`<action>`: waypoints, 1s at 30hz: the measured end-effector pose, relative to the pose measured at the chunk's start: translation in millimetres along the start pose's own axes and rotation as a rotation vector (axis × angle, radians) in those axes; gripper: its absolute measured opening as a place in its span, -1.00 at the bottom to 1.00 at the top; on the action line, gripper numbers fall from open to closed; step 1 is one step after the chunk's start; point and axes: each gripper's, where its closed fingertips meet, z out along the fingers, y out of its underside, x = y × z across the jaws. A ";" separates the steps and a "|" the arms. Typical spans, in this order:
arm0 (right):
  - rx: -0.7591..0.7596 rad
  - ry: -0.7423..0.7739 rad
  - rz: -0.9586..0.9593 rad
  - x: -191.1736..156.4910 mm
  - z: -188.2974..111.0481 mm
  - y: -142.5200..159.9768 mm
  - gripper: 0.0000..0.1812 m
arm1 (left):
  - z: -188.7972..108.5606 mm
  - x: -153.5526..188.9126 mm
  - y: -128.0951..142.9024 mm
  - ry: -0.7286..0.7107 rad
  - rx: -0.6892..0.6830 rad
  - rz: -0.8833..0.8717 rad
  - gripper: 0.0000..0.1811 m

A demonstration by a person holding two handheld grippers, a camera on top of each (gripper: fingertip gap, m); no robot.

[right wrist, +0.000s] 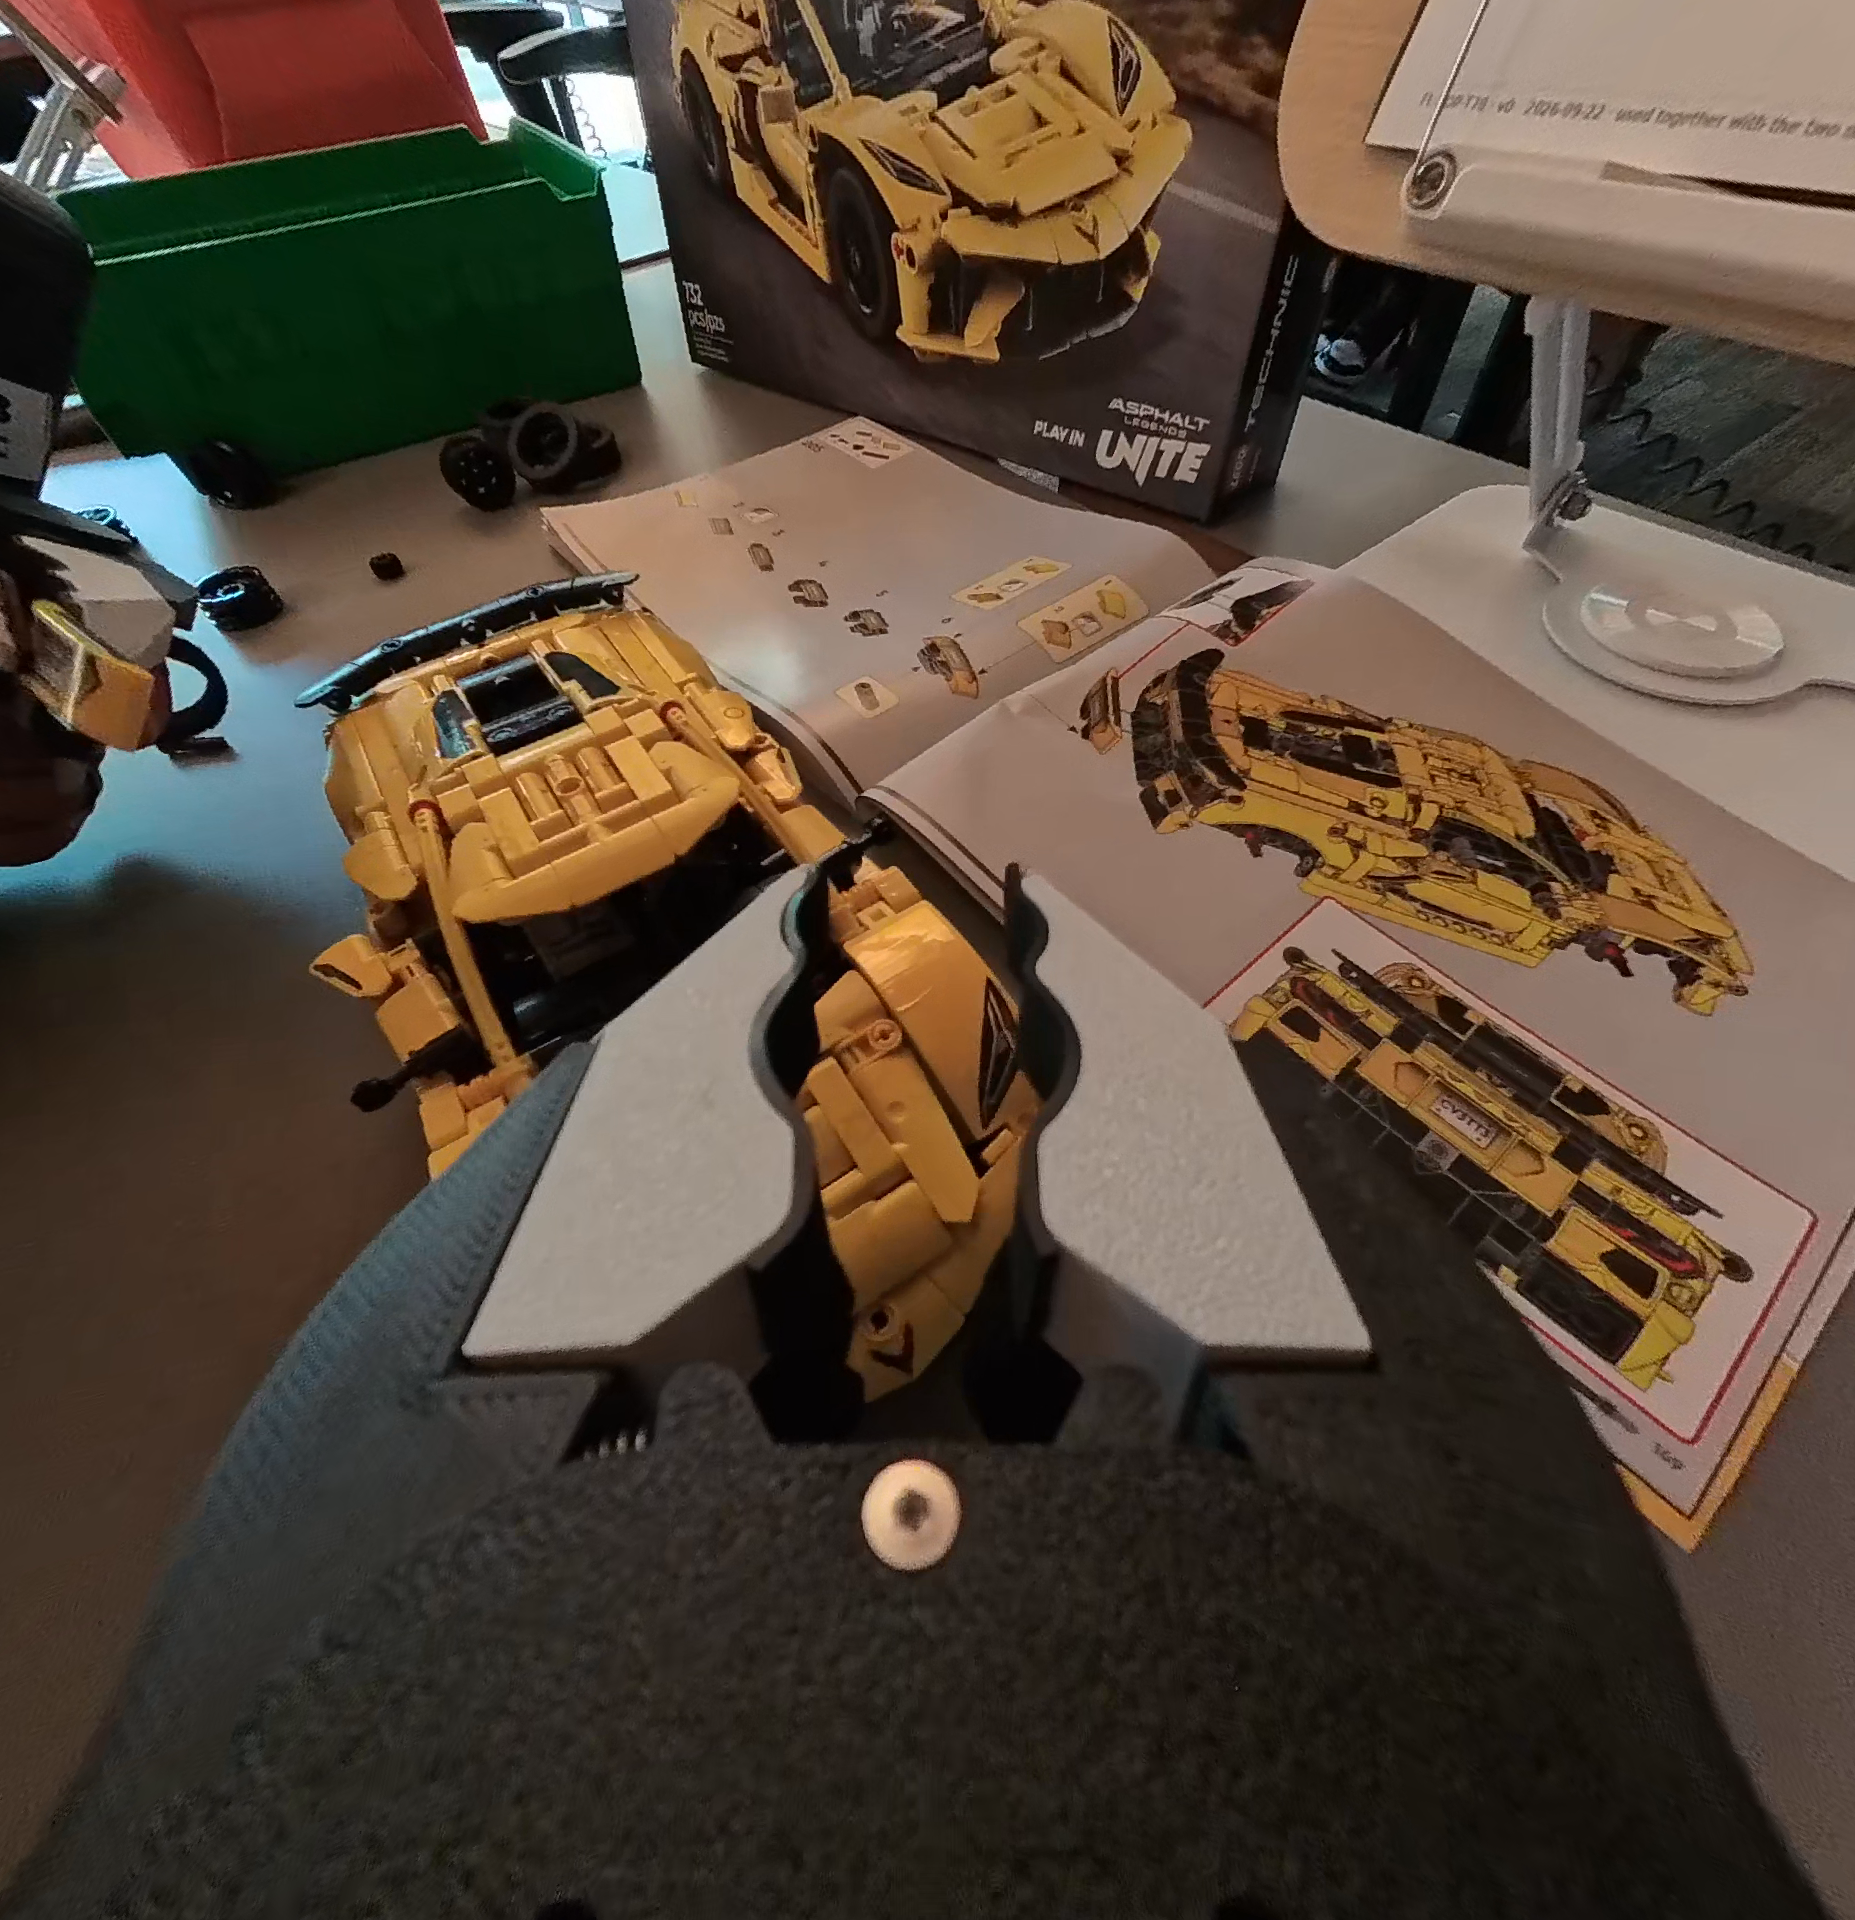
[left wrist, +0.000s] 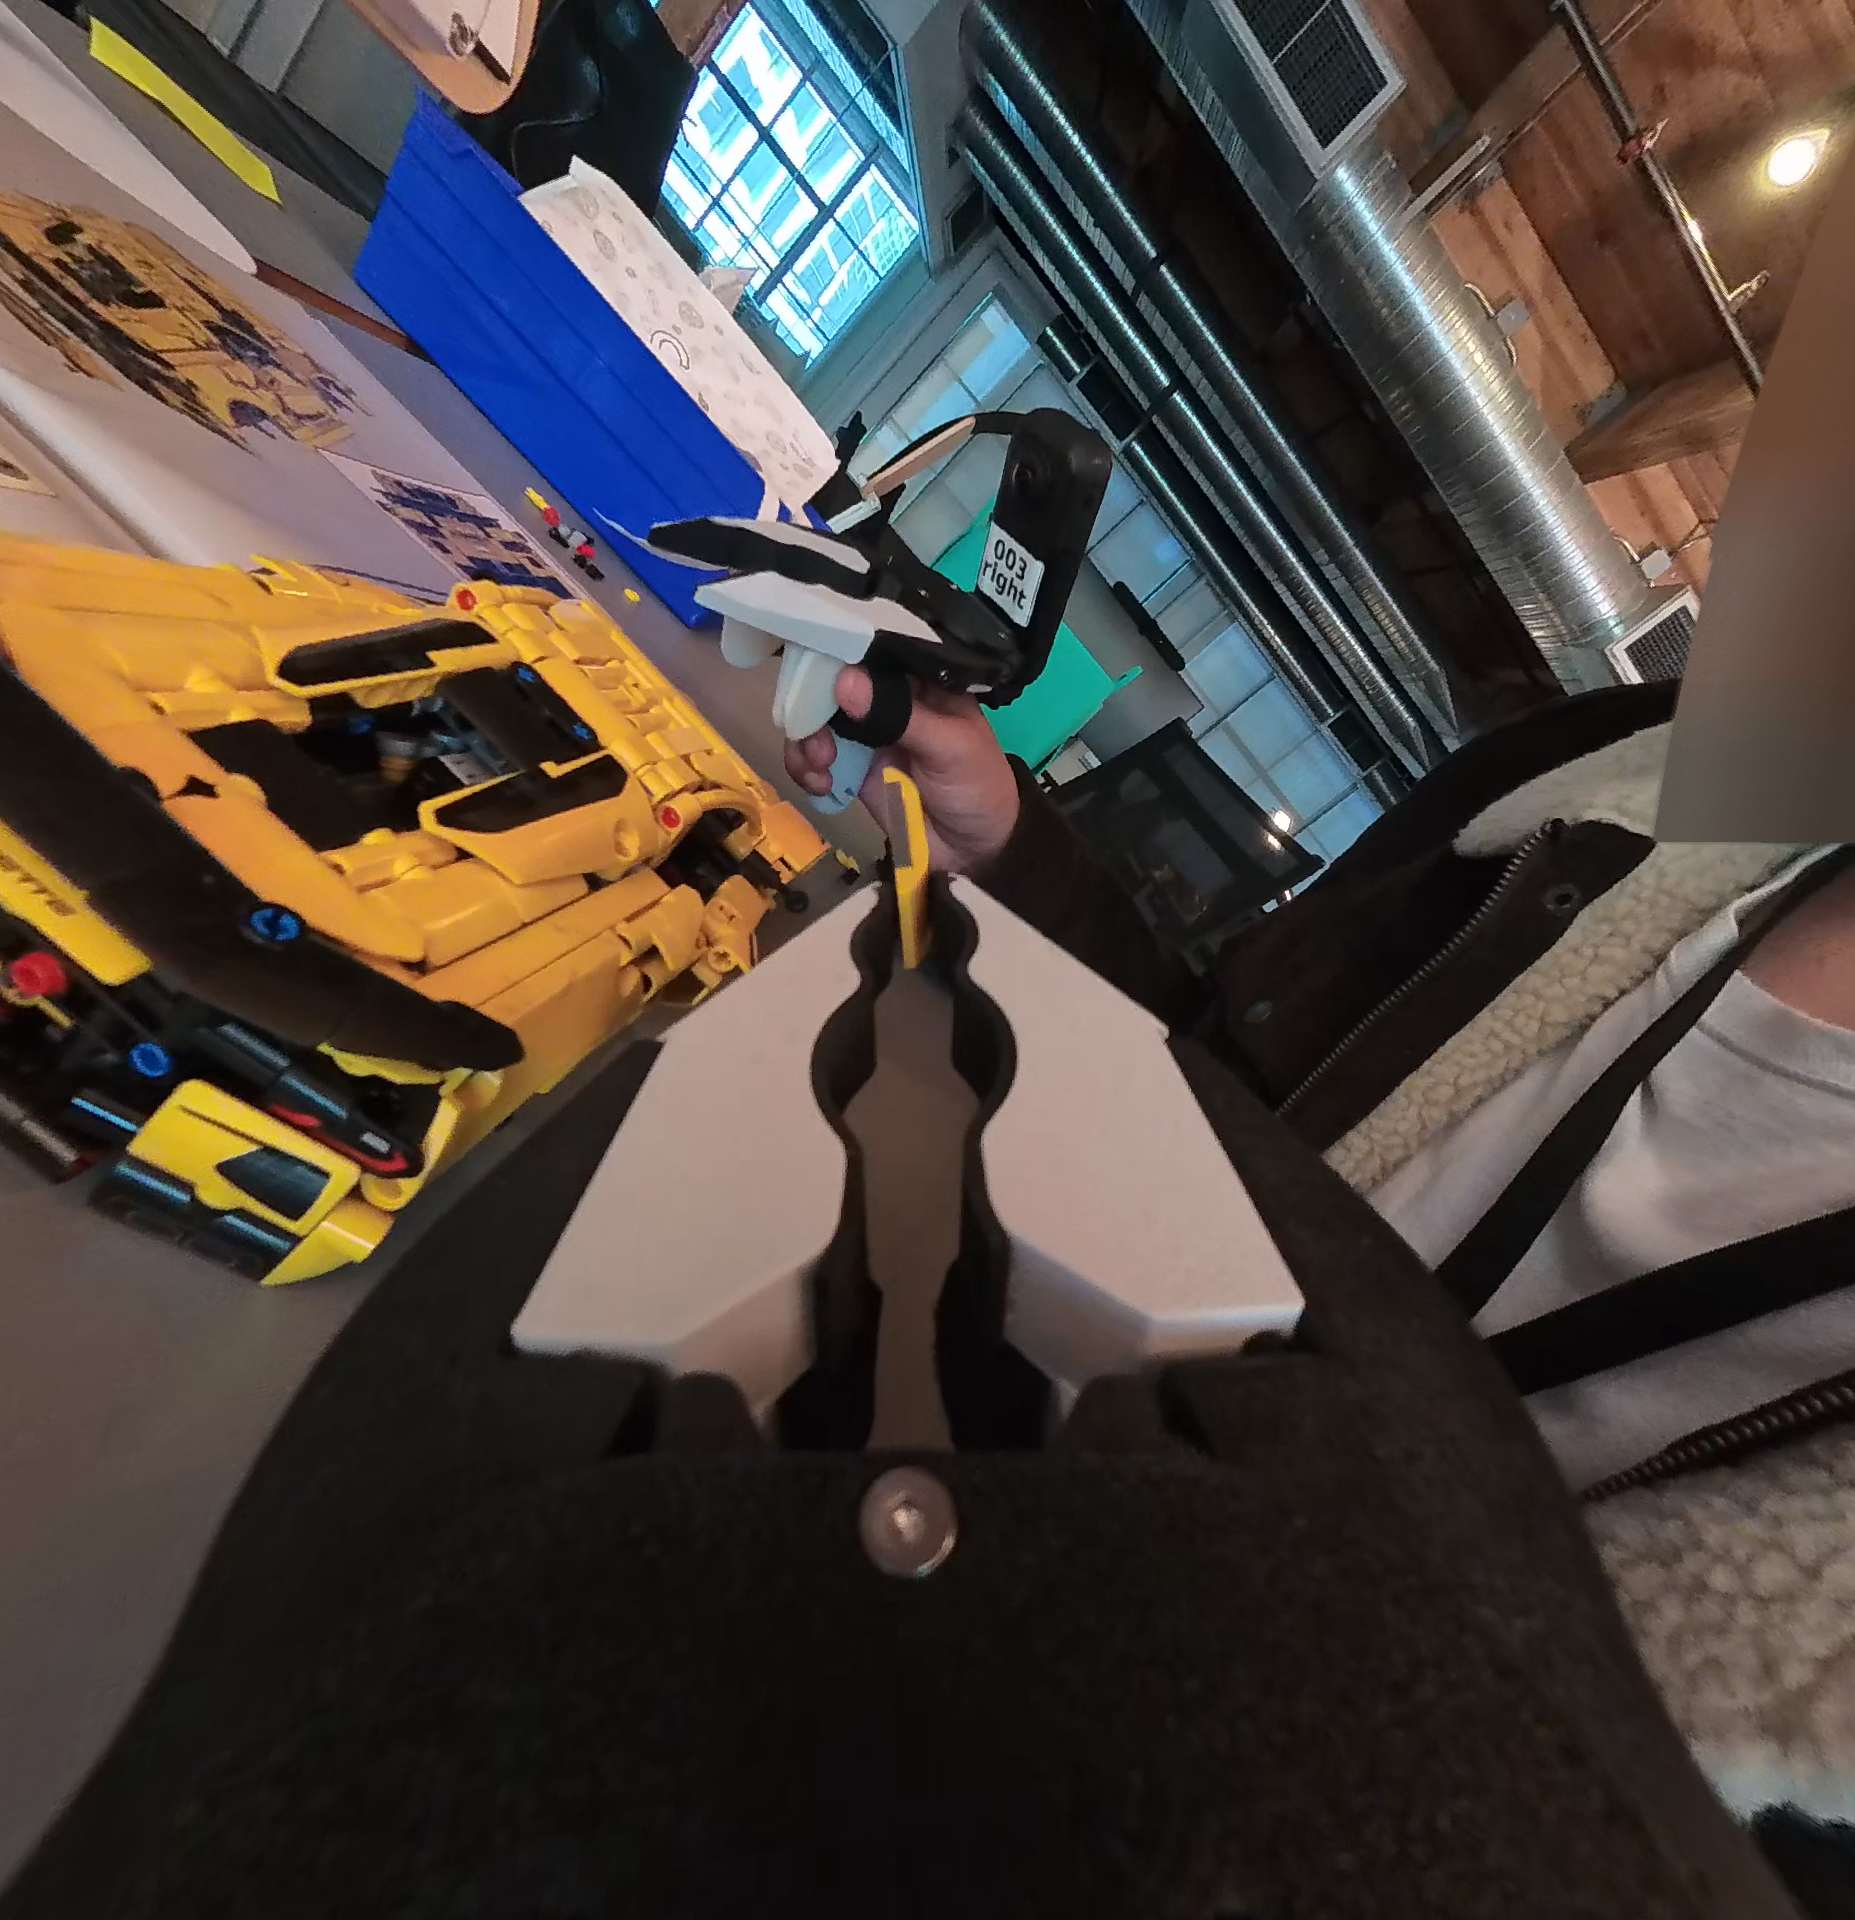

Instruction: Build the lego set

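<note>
Two grippers work apart: the left gripper [left wrist: 915, 914] pinches a thin yellow piece [left wrist: 910, 883] aloft – likely readied for fitting – while the right gripper [right wrist: 923, 904], fingers spread and empty, hangs over the yellow car [right wrist: 549, 831] on the counter [right wrist: 154, 1039], beside the open manual [right wrist: 1214, 748]

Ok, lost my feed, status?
Left gripper shut on flat yellow plastic piece, held aloft. Right gripper open, empty, above yellow brick car. Nothing between.

The right tongs [right wrist: 918, 914] cover the front of the yellow car [right wrist: 549, 821]. The picture's left edge cuts off the car's back end [left wrist: 29, 997]. The tiny loose pieces [left wrist: 575, 540] on the bench [left wrist: 92, 1351] are too small to make out.
</note>
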 end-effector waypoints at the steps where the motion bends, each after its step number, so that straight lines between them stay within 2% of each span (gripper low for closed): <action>1: 0.000 -0.001 -0.001 -0.2 0.1 0.1 -0.64 | 0.0 0.0 -0.2 -0.001 0.000 0.001 -0.94; 21: 0.020 -0.038 -0.008 -8.0 -3.2 -4.0 -0.65 | -2.1 -5.3 -2.4 -0.019 0.015 -0.019 -0.93; 23: 0.087 -0.148 -0.051 -32.5 -6.0 -18.8 -0.55 | -3.4 -4.5 -5.2 -0.003 0.034 -0.045 -0.93; 25: 0.133 -0.286 -0.172 -72.3 -9.1 -29.4 -0.52 | -3.8 -2.9 -6.3 0.026 0.047 -0.086 -0.93; 27: 0.142 -0.440 -0.325 -122.3 -12.3 -27.9 -0.48 | -2.6 6.0 -5.8 0.104 0.050 -0.153 -0.93; 30: 0.090 -0.504 -0.478 -165.5 -5.0 -14.2 -0.46 | 1.2 13.3 2.1 0.162 0.015 -0.212 -0.93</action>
